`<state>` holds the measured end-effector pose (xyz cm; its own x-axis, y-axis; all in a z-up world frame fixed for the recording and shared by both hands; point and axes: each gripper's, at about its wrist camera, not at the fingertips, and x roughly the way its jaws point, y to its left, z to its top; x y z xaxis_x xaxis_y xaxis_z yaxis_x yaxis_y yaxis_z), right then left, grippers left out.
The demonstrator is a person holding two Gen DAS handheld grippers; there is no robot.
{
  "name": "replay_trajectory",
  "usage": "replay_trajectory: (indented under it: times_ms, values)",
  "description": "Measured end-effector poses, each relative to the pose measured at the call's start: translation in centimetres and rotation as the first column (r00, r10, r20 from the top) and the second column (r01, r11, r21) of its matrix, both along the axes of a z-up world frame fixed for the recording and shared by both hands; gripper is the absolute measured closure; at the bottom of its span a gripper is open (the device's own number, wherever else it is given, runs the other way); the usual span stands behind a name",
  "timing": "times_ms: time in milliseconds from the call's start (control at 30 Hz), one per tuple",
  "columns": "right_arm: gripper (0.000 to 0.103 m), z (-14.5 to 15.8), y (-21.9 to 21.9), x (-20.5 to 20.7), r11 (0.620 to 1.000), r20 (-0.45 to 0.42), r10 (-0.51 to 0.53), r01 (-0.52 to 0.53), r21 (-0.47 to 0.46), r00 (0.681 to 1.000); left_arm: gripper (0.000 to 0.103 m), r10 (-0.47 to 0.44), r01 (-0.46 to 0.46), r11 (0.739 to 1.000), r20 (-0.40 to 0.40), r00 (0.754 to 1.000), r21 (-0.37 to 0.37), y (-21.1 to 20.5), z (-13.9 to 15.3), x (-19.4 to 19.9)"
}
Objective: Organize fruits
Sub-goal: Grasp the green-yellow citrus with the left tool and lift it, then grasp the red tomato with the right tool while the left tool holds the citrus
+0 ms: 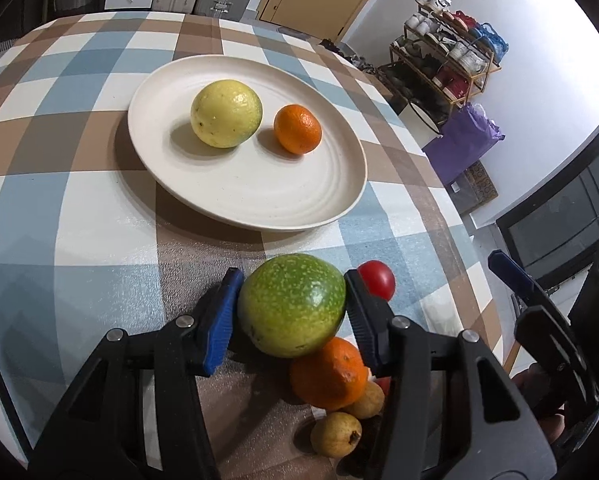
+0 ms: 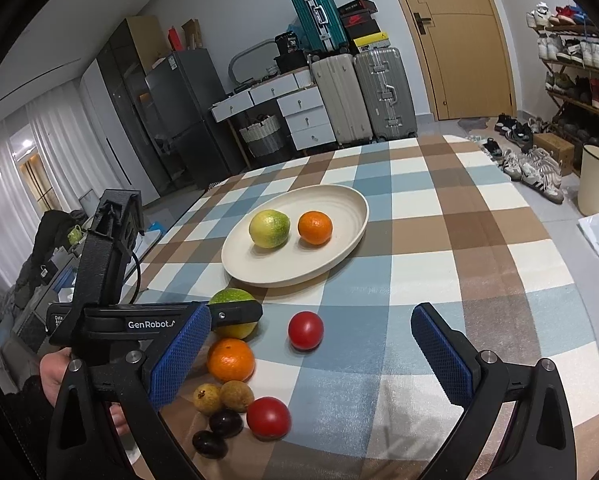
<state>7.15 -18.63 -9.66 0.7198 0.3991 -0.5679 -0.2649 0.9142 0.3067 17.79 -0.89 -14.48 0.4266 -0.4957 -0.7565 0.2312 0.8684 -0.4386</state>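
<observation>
Our left tongs (image 1: 293, 308) clamp the green speckled fruit (image 1: 291, 304) on the checked surface (image 1: 79, 220), just before the cream plate (image 1: 299, 204) holding a yellow-green fruit (image 1: 226, 113) and a mandarin (image 1: 297, 129). Our right tongs (image 2: 311, 356) stand wide apart, empty.

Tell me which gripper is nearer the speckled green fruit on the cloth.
Left. The left gripper has its blue pads on either side of the green fruit, closed against it. The right gripper is open, off to the side above the tomatoes.
</observation>
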Motion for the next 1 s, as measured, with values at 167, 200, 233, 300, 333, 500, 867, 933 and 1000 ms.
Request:
replay_trajectory:
  times_ms: [167, 200, 233, 300, 333, 500, 867, 933, 1000]
  values:
    - [0.001, 0.3, 0.4, -0.7, 0.999, 0.018, 0.025, -0.024, -0.022, 1.000, 0.054, -0.001, 0.001, 1.000, 0.020, 1.000, -0.011, 0.7, 1.0, -1.1]
    - [0.001, 0.3, 0.6, -0.8, 0.999, 0.020, 0.031, -0.031, -0.030, 0.999, 0.054, -0.001, 0.002, 1.000, 0.024, 1.000, -0.013, 0.9, 1.2, -1.3]
    - [0.001, 0.3, 0.7, -0.9, 0.999, 0.020, 0.039, -0.038, -0.036, 0.999, 0.054, 0.000, 0.000, 1.000, 0.028, 1.000, -0.017, 1.1, 1.4, -1.4]
    - [0.001, 0.2, 0.9, -1.2, 0.998, 0.018, 0.048, -0.047, -0.046, 0.999, 0.055, 0.001, 0.000, 1.000, 0.035, 0.999, -0.022, 1.5, 1.8, -1.8]
    - [0.001, 0.2, 0.9, -1.3, 0.998, 0.016, 0.049, -0.048, -0.048, 0.999, 0.055, 0.003, -0.002, 1.000, 0.039, 0.999, -0.026, 1.8, 2.0, -2.0]
    - [0.001, -0.3, 1.1, -1.9, 0.996, 0.000, 0.056, -0.056, -0.070, 0.998, 0.056, 0.008, -0.006, 0.999, 0.059, 0.998, -0.037, 2.7, 2.8, -3.1]
    - [0.001, -2.1, 1.4, -2.6, 0.994, -0.055, 0.076, -0.079, -0.070, 0.996, 0.058, 0.053, -0.051, 0.997, 0.038, 0.998, -0.066, 4.9, 1.9, -3.4]
    - [0.001, -2.1, 1.5, -2.8, 0.994, -0.059, 0.079, -0.083, -0.076, 0.995, 0.058, 0.049, -0.047, 0.996, 0.029, 0.998, -0.070, 4.9, 1.6, -3.3]
    - [0.001, -2.2, 1.6, -2.9, 0.993, -0.063, 0.084, -0.089, -0.079, 0.994, 0.058, 0.049, -0.047, 0.997, 0.027, 0.998, -0.068, 4.9, 1.5, -3.2]
